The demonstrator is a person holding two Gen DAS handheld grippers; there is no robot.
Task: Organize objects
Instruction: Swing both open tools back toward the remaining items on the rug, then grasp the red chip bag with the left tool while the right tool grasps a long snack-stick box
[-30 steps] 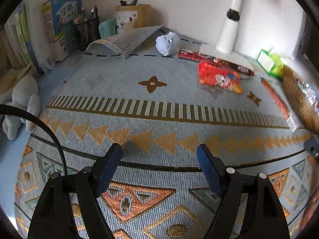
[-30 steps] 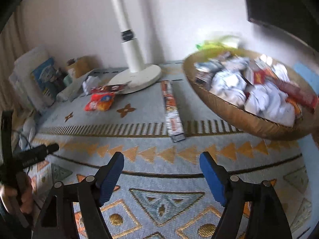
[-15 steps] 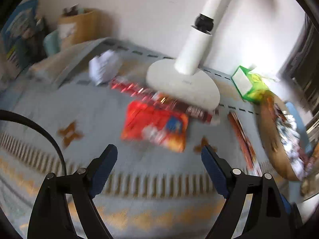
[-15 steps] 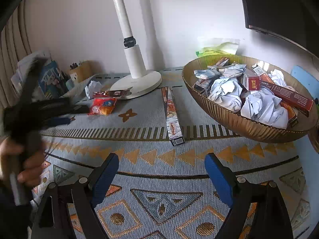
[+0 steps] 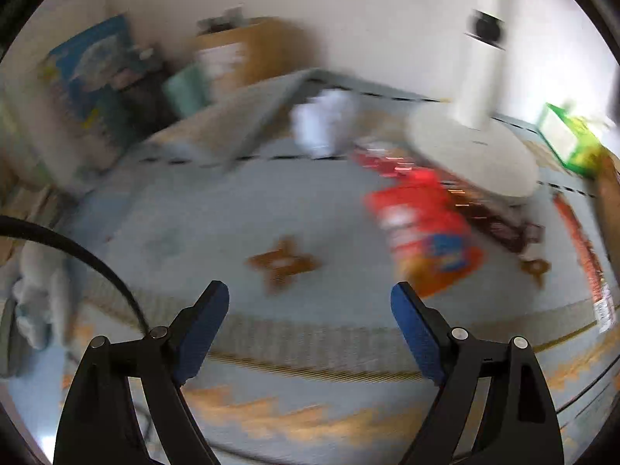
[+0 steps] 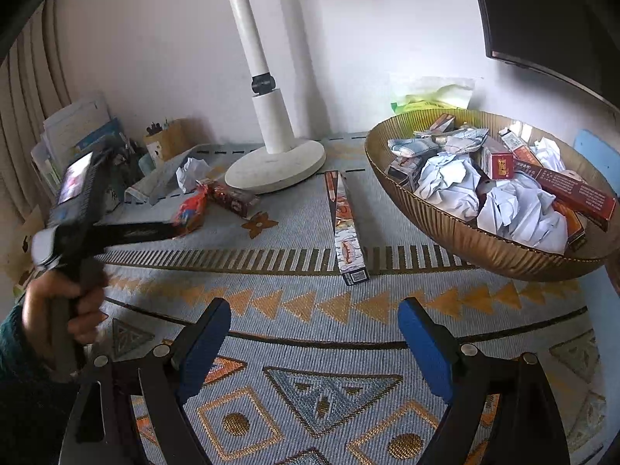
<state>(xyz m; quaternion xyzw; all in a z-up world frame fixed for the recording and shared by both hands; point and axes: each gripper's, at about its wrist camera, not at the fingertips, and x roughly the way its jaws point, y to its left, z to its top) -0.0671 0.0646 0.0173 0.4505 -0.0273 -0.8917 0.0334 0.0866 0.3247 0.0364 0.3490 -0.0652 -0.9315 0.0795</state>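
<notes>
Moved: left tool (image 5: 310,302) has swung left since a moment ago; red snack bag (image 5: 424,230) now lies far right of its spread, empty jaws.
Right tool (image 6: 314,319): jaws apart, empty, over the rug (image 6: 294,310).
Bowl (image 6: 445,224): far right, holding crumpled paper (image 6: 515,213) and small boxes (image 6: 500,161).
Long box (image 6: 345,224): on rug, left of bowl.

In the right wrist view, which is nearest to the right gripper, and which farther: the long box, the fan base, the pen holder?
From the right gripper:
1. Long box, straight ahead on the rug.
2. Fan base, behind it, slightly left.
3. Pen holder, far left by the wall.
</notes>
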